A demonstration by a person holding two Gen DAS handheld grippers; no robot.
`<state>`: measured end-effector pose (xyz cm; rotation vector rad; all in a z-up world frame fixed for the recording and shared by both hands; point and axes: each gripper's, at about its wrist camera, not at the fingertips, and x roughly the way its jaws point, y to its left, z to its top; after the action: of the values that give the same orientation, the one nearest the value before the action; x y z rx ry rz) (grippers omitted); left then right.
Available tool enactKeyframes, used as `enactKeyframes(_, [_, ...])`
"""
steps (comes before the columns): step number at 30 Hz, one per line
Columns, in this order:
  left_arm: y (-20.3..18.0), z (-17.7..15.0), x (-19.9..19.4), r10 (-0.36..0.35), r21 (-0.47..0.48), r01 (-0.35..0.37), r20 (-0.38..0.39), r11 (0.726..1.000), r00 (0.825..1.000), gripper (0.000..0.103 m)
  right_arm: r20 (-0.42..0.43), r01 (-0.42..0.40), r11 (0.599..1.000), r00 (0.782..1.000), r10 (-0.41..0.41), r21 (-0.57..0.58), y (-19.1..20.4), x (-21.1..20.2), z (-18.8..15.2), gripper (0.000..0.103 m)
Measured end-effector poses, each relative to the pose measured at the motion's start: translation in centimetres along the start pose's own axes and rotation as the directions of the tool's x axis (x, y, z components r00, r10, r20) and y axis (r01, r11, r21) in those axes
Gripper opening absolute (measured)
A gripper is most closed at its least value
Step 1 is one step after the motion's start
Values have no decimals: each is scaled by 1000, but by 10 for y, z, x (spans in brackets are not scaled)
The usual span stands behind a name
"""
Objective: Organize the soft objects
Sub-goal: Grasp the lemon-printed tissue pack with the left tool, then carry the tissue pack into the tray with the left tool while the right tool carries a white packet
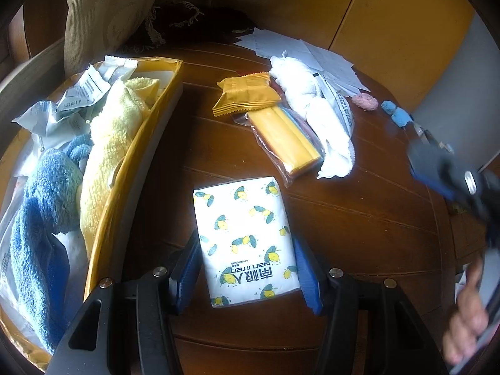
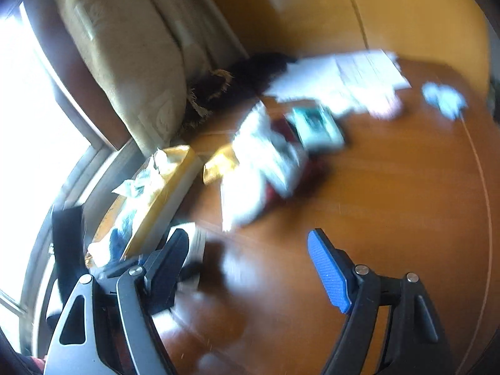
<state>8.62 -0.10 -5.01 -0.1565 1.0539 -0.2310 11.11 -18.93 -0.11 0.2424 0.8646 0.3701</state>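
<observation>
Left gripper (image 1: pixel 247 276): jaws partly spread, straddling the near end of the tissue pack (image 1: pixel 245 243); whether the blue pads press it cannot be told.
Tissue pack: lying flat on the table (image 1: pixel 359 218), just beside the yellow box (image 1: pixel 137 156); judged light, soft and slippery in its film wrap, best taken across the short sides.
Right gripper (image 2: pixel 250 250): jaws spread wide, nothing between them.
Yellow box: blue towel (image 1: pixel 40 206) and yellow towel (image 1: pixel 106 153) already inside.
White cloth (image 1: pixel 312 106): farther back, judged limp.
</observation>
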Motion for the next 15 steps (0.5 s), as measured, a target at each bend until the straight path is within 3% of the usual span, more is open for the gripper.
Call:
enactKeyframes(4, [2, -1, -7, -35, 8, 35, 16, 999, 999, 59, -2, 32, 999, 999, -32, -44, -1, 23, 39, 78])
enactKeyframes(8, [4, -3, -9, -57, 17, 56, 26, 998, 998, 59, -61, 20, 999, 998, -22, -26, -14, 61, 69, 78])
enactKeyframes(12, [7, -4, -12, -79, 16, 79, 26, 997, 997, 59, -112, 43, 998, 993, -46, -36, -16, 91, 75, 61])
enactKeyframes(15, [9, -6, -16, -91, 14, 91, 32, 996, 995, 59, -93, 64, 998, 994, -66, -25, -18, 93, 72, 51])
